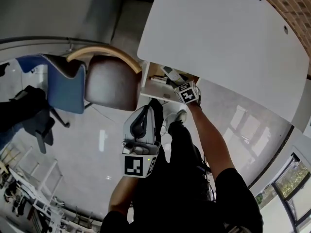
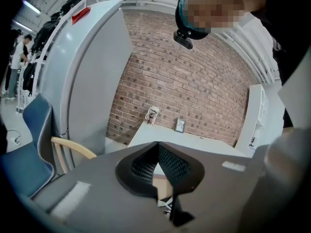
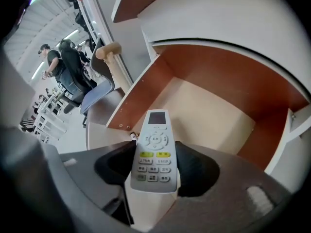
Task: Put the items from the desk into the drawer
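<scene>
My right gripper is shut on a white remote control, which points buttons-up into the open drawer. The drawer's pale floor under the remote is bare. In the head view the right gripper hangs over the drawer, under the edge of the white desk; some dark items lie in the drawer's far part. My left gripper is held lower, nearer my body. In the left gripper view its pads meet at the tips with nothing between them.
A brown-seated chair with a curved wooden back stands left of the drawer, and a blue chair is beside it. A picture frame and a patterned cup stand on the desk by the brick wall. People stand in the background.
</scene>
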A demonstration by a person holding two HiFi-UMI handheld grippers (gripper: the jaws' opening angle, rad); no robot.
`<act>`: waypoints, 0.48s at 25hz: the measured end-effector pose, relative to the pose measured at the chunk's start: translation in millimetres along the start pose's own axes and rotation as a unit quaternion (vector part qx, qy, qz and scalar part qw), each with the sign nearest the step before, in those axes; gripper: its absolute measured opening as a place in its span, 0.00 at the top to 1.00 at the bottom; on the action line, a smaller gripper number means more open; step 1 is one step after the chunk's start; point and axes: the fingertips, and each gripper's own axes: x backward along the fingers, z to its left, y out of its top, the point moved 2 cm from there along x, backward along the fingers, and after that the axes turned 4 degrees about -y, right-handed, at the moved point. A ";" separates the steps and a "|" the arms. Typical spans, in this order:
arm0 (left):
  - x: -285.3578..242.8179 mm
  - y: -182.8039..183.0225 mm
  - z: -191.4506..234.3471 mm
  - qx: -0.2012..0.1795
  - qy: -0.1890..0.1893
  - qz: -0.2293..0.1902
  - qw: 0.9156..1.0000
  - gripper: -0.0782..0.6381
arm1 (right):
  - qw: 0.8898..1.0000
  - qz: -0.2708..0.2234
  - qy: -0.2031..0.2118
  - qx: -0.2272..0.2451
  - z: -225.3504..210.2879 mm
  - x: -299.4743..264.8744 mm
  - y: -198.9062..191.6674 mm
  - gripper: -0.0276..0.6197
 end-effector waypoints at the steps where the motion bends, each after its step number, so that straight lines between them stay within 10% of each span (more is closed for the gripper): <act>1: -0.7 -2.3 2.2 0.001 0.001 0.002 1.000 0.86 | 1.000 0.002 0.002 0.006 -0.3 -5.4 -0.6 0.57; 12: -11.5 -13.1 20.7 0.005 0.012 0.013 1.000 0.86 | 0.998 0.025 0.003 0.055 -2.2 -39.4 -4.7 0.56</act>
